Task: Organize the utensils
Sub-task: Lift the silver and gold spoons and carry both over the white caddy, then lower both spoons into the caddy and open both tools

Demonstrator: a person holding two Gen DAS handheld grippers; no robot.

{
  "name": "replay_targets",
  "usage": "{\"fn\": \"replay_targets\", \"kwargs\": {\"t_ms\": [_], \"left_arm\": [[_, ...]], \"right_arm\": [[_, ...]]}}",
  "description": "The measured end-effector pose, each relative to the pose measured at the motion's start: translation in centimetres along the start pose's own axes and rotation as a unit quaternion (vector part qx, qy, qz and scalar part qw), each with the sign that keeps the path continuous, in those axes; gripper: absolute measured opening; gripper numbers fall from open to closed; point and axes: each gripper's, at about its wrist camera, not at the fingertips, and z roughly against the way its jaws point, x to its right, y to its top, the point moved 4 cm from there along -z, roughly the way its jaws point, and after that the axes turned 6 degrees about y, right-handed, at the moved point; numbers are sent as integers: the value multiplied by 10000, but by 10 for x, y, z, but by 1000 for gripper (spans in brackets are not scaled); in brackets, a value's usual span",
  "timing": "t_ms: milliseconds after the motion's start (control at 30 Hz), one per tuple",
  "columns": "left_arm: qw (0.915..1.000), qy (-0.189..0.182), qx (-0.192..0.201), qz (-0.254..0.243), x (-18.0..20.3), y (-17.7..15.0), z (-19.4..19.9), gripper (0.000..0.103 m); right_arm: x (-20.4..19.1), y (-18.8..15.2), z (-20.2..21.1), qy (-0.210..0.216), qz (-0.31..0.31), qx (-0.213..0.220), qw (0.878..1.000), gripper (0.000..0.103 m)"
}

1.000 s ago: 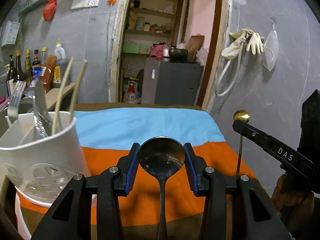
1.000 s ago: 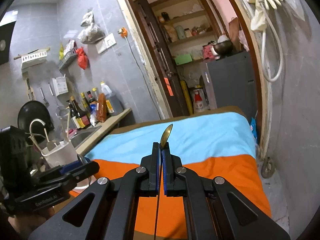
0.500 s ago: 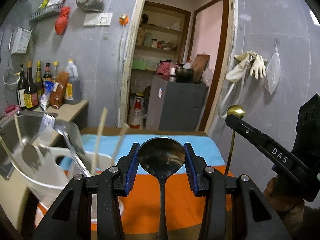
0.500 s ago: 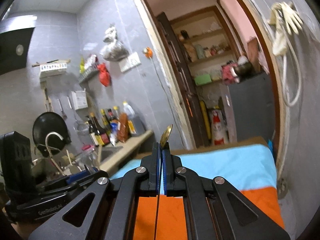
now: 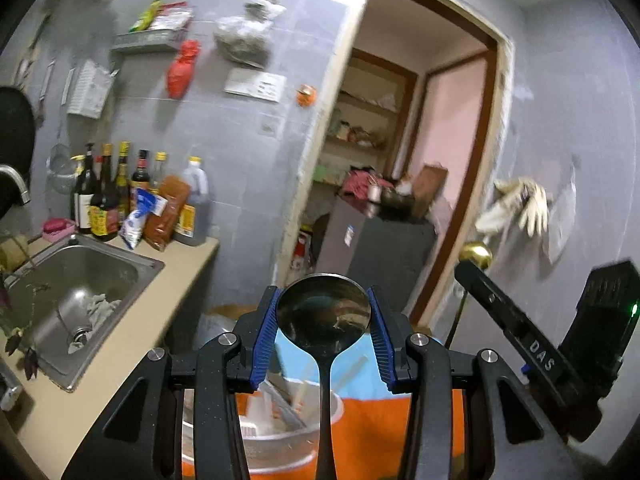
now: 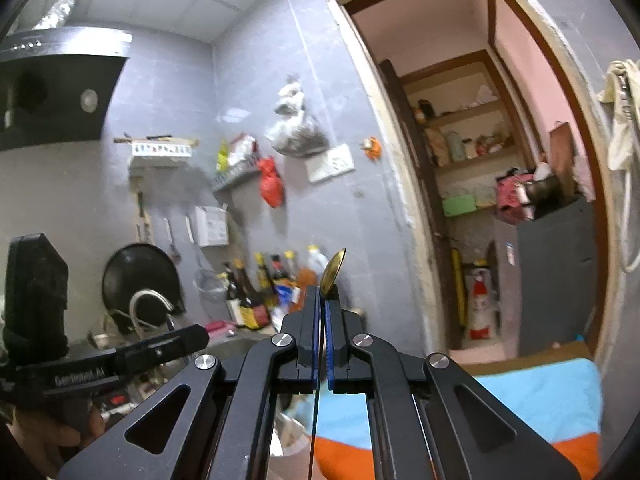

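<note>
My left gripper [image 5: 323,334] is shut on a steel spoon [image 5: 323,316], bowl up between the blue pads, handle pointing down. Under it stands a white utensil holder [image 5: 256,436] with chopsticks and other utensils, mostly hidden by the fingers. My right gripper [image 6: 323,334] is shut on a thin gold spoon [image 6: 333,271], seen edge on; its gold bowl also shows in the left wrist view [image 5: 475,255]. The right gripper [image 5: 528,354] is beside the left one, to its right. The left gripper shows at the lower left of the right wrist view [image 6: 132,356].
A steel sink [image 5: 68,300] is set in the beige counter [image 5: 108,376] at left, with several sauce bottles [image 5: 120,196] behind it. A blue and orange cloth [image 6: 536,404] covers the table. A doorway with a grey cabinet [image 5: 380,248] lies ahead.
Both grippers have risen and tilted up with their spoons. The utensil holder has slid from the left side to below the left gripper's fingers. The sink has come into view.
</note>
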Motion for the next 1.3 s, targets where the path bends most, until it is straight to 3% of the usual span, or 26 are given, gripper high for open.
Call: {"fn": "replay_targets", "kwargs": {"t_ms": [200,467,967,1300], "left_arm": [[9989,369,271,136,-55,24,1,38],[9967,471,500,432,-97,26,-15,38],[9936,499,726,700,-122,-5,-42,38],[9957,543,576,474,-116,-25,-46,38]], "right_arm": [[-23,2,-30,295,-63,181,9994,1],[-28,-22,-61,234,-275,47,9993,1],[-32,-66,-78,80,-323,-503,9982,2],[-37,-90,-85,-57,-36,-805,9967,2]]}}
